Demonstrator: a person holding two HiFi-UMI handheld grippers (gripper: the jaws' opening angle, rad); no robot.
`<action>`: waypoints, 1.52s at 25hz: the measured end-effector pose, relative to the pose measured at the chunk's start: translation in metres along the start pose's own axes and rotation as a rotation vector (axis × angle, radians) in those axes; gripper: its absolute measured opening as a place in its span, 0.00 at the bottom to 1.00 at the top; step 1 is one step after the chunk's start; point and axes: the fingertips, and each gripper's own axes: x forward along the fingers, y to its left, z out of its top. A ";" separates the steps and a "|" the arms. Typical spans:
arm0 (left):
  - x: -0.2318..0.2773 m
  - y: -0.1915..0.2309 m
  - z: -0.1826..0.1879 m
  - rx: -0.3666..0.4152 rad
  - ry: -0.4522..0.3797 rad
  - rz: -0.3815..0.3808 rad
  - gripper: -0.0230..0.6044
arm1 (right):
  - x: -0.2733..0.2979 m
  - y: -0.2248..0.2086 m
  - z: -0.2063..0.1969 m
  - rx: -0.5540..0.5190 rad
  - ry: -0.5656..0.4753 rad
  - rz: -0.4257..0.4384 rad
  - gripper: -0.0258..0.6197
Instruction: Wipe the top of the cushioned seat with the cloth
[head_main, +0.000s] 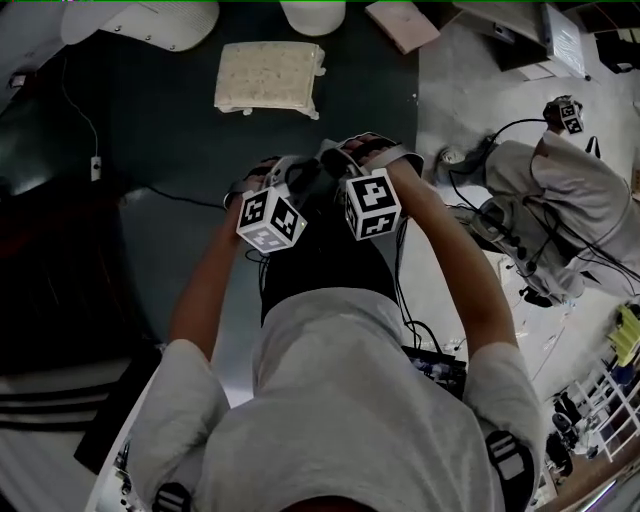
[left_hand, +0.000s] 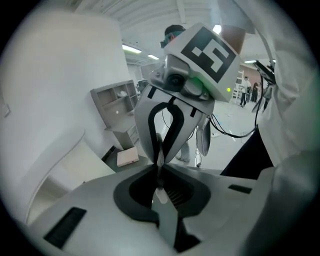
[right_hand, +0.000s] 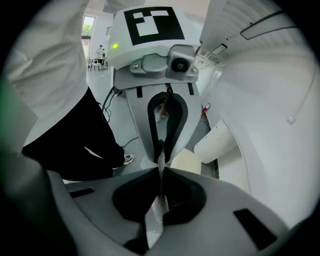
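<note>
A folded cream cloth (head_main: 268, 78) lies on a broad dark surface (head_main: 150, 110) ahead of me; it also shows as a cream patch (right_hand: 186, 161) in the right gripper view. I cannot tell whether the dark surface is the cushioned seat. Both grippers hang in front of my body, well short of the cloth and turned toward each other. My left gripper (head_main: 292, 188) (left_hand: 160, 194) is shut with nothing in it. My right gripper (head_main: 335, 180) (right_hand: 160, 200) is shut and empty too. Each gripper view shows the other gripper head-on, tips almost meeting.
White rounded furniture (head_main: 140, 20) and a pink flat box (head_main: 400, 25) sit past the cloth. A second person (head_main: 560, 200) crouches at the right with another marker cube (head_main: 568, 115) and cables (head_main: 500, 230) across the pale floor. A cable (head_main: 90, 130) runs at the left.
</note>
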 end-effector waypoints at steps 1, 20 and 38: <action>0.000 0.001 -0.011 -0.040 -0.002 0.003 0.10 | 0.008 0.000 0.004 0.022 0.001 0.003 0.07; 0.112 0.159 -0.132 -0.664 -0.172 0.229 0.11 | 0.112 -0.086 -0.165 0.997 -0.080 -0.391 0.07; 0.310 0.100 -0.178 -0.800 -0.327 0.233 0.06 | 0.240 -0.087 -0.331 1.266 -0.273 -0.618 0.07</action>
